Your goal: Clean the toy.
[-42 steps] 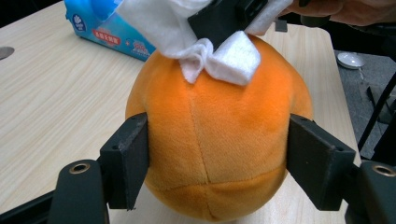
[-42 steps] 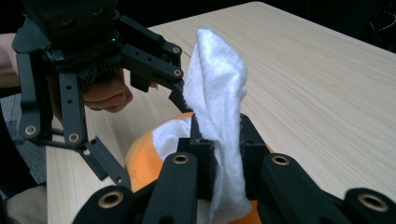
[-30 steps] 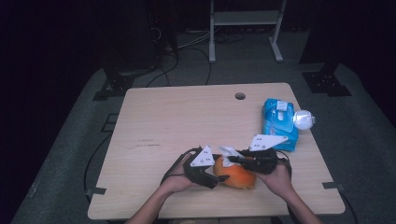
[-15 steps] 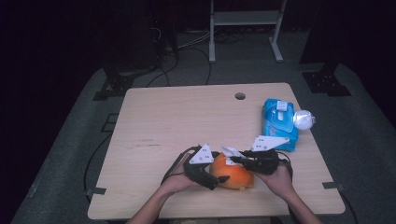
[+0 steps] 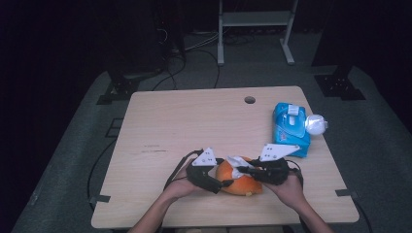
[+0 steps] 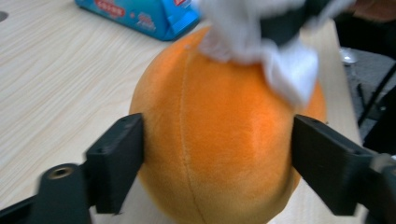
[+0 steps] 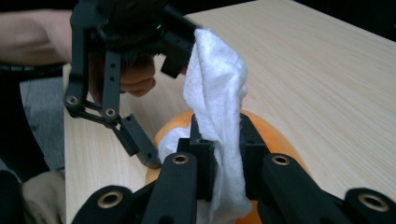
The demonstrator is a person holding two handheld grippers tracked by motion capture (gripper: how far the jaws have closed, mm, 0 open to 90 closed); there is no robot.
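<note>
Orange plush ball [image 5: 239, 180] resting near the front edge of the worktop [image 5: 194, 121], between the two hands. The left gripper [image 6: 217, 158] stands at the ball's left flank, its jaws spread wide to either side of the ball's girth; they have just been opening, and whether the pads press the plush cannot be told. The right gripper [image 7: 223, 140], coming from the right, has its jaws closed tight on a white wipe [image 7: 217, 107] draped over the ball's top. The coming wipe stroke turns on this: cloth above, ball directly below. Against the earlier frames, the ball and the blue wipe pack [image 5: 290, 127] by the right edge lie unmoved.
</note>
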